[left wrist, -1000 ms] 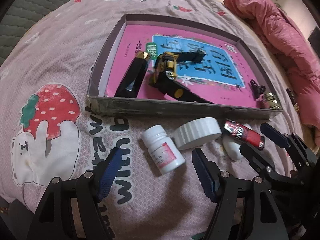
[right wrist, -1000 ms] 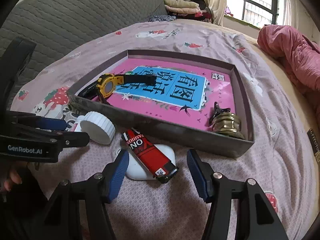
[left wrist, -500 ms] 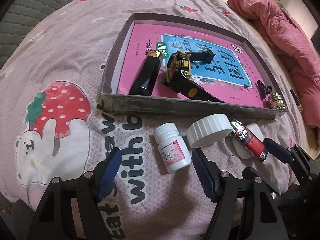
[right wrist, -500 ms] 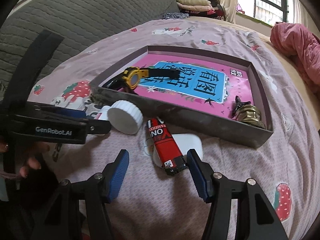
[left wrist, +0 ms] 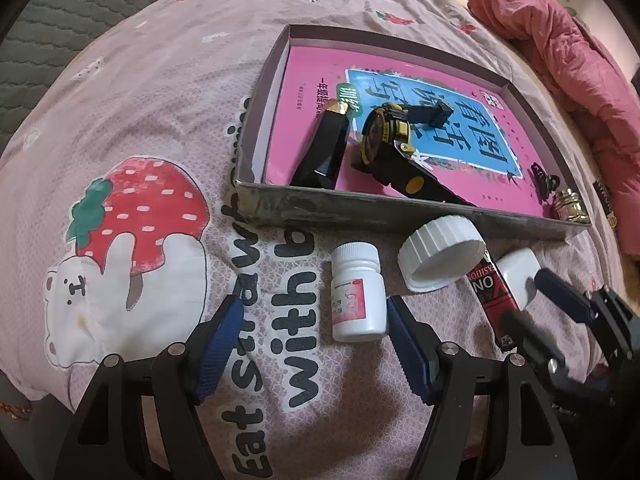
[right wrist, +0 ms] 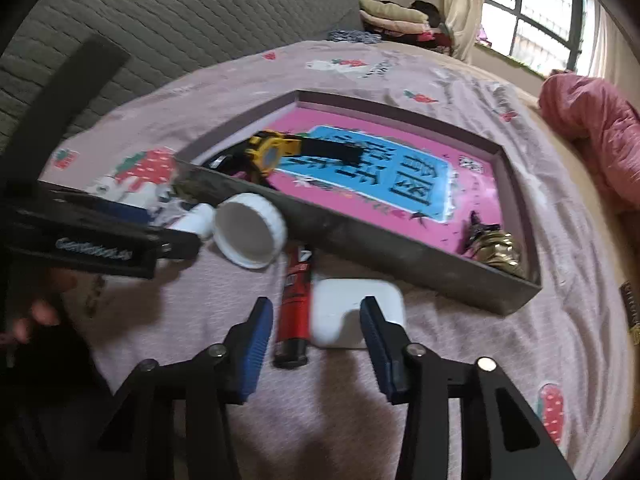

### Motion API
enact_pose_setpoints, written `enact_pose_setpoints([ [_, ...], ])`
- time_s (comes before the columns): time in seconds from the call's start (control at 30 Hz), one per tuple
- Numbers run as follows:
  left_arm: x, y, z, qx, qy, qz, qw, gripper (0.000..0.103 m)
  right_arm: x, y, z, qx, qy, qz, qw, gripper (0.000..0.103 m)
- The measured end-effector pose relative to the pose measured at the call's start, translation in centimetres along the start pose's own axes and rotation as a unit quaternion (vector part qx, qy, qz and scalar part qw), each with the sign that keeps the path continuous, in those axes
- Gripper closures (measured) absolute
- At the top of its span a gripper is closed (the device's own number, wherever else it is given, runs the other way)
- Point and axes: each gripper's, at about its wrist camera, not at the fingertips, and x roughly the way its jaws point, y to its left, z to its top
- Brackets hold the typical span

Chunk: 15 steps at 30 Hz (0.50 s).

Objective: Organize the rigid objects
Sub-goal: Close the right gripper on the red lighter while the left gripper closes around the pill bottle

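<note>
A shallow grey box with a pink book inside holds a yellow-black watch, a black tube, a black clip and a brass piece. In front of it on the bedspread lie a white pill bottle, a white lid, a red lighter and a white case. My left gripper is open, its right finger beside the bottle. My right gripper is open around the near ends of the lighter and the case.
A pink quilt lies bunched at the right of the bed. A grey padded headboard stands at the left. The box wall rises just behind the loose objects. The left gripper body reaches in from the left.
Both grippers have moved forward and lower toward the loose objects. The right gripper's fingers now flank the lighter and white case. The white lid has tipped onto its edge.
</note>
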Motion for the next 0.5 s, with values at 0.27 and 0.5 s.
enact_pose_setpoints([
  [0.27, 0.1, -0.1, 0.0, 0.002, 0.001, -0.001, 1.0000, 0.029, 0.5, 2.3, 0.3, -0.052, 0.003, 0.000, 0.999, 0.068],
  [0.5, 0.2, 0.0, 0.1, 0.001, 0.002, -0.004, 1.0000, 0.029, 0.8, 2.4, 0.5, -0.028, 0.016, 0.021, 0.999, 0.075],
])
